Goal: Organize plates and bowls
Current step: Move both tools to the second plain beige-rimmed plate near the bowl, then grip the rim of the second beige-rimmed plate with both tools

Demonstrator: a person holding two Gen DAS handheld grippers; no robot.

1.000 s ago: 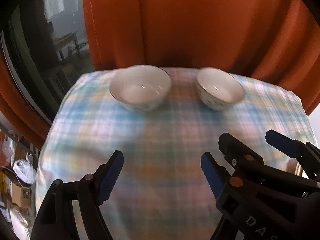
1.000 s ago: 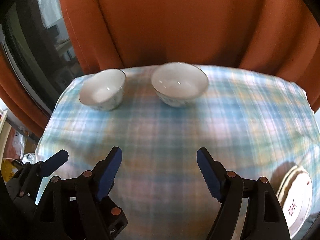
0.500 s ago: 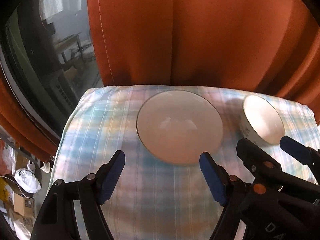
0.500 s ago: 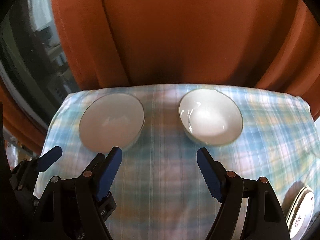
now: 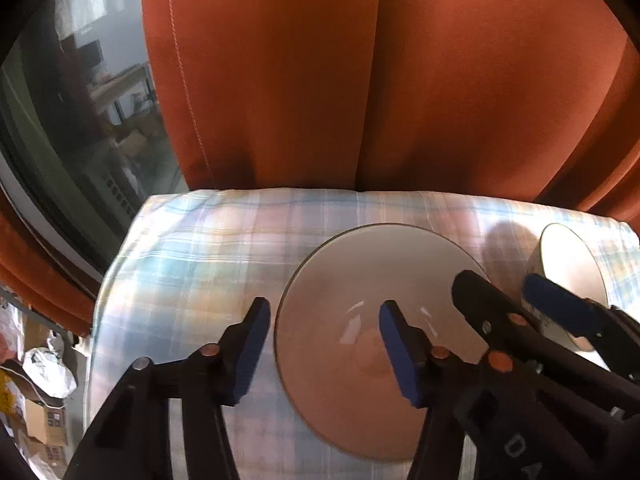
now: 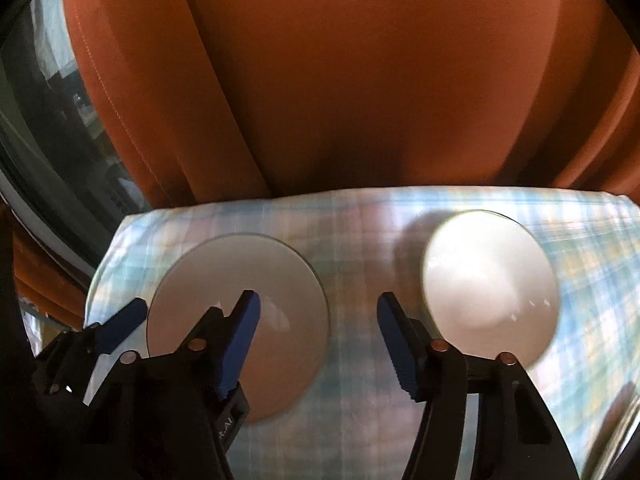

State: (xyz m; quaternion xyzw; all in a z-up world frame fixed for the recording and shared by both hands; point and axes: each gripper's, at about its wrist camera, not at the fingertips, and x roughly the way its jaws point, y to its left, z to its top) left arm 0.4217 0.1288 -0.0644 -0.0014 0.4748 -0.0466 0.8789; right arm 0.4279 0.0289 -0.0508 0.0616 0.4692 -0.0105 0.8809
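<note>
Presently: both grippers closing on bowl rims

Left gripper [image 5: 320, 344]: jaws closing, nothing pinched; left bowl's [image 5: 360, 280] near-left rim between pads. Right gripper [image 6: 316, 340]: closing, empty; right bowl [image 6: 488, 276] just right of it, plaid cloth [image 6: 360, 240] between. Advice: shift right, straddle rim, then pinch.

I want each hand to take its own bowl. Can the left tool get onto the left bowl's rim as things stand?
Probably yes. The left tool, its jaws closing, straddles the left bowl's near-left rim, one finger outside, one inside; nothing blocks it. The right tool hangs just beside.
</note>
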